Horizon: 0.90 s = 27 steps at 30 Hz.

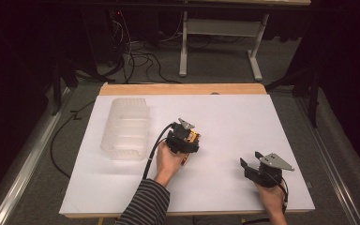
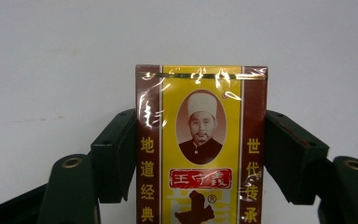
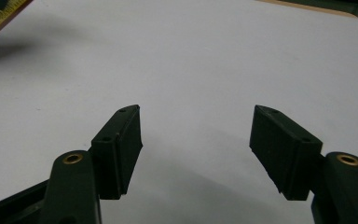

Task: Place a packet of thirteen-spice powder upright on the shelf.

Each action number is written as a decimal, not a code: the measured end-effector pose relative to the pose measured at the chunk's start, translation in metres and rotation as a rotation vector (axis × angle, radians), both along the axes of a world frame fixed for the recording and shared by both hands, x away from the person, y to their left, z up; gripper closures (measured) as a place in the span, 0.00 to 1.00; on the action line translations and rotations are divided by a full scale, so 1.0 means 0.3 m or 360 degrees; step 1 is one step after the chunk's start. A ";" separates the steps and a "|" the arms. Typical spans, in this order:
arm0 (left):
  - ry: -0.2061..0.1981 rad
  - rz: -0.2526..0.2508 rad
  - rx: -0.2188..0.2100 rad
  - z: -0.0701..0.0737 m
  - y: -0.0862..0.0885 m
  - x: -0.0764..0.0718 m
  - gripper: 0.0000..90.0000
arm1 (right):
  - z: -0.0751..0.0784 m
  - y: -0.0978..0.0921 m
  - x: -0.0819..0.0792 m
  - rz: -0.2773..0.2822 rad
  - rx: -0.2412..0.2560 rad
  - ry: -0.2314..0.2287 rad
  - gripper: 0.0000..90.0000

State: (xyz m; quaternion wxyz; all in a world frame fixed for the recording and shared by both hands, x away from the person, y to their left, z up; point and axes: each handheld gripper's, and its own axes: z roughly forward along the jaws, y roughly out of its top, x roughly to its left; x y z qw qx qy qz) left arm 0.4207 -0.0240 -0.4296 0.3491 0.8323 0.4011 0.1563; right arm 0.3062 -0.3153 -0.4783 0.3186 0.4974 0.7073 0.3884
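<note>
**Box held in the left tool, bin waiting beyond**

Nearest to us, our right tool rests low at the near right of the counter, its jaws spread wide with nothing between them; the right gripper view shows bare white surface in the gap. We judge it is parked there to stay out of the way while the other hand works.

A little farther in, near the middle of the counter, our left tool is closed on a yellow and maroon box. The left gripper view shows both jaws pressed against the box's long maroon sides, its printed face turned up toward the camera and its far end sticking out past the jaw tips. Gripping across the narrow width likely keeps the slick wrapped carton from twisting. Whether the box is lifted clear or touching the surface, we cannot tell.

Farther back and to the left stands a translucent plastic bin, apart from the left tool. Its open top faces up, so it looks a probable place to drop the box.
</note>
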 end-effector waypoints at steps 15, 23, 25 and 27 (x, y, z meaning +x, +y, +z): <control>-0.0094 -0.0044 -0.0087 0.050 0.041 -0.086 0.37 | 0.000 0.002 0.000 0.0002 -0.0014 0.0000 0.38; -0.0160 -0.0054 -0.0102 0.077 0.057 -0.122 0.37 | 0.000 0.002 -0.001 0.0001 -0.0021 0.0001 0.38; -0.0181 -0.0052 -0.0097 0.082 0.062 -0.131 0.37 | 0.000 0.003 -0.001 0.0001 -0.0019 0.0004 0.38; -0.0194 -0.0046 -0.0112 0.085 0.071 -0.137 0.37 | 0.000 0.003 -0.001 -0.0001 -0.0016 0.0006 0.38</control>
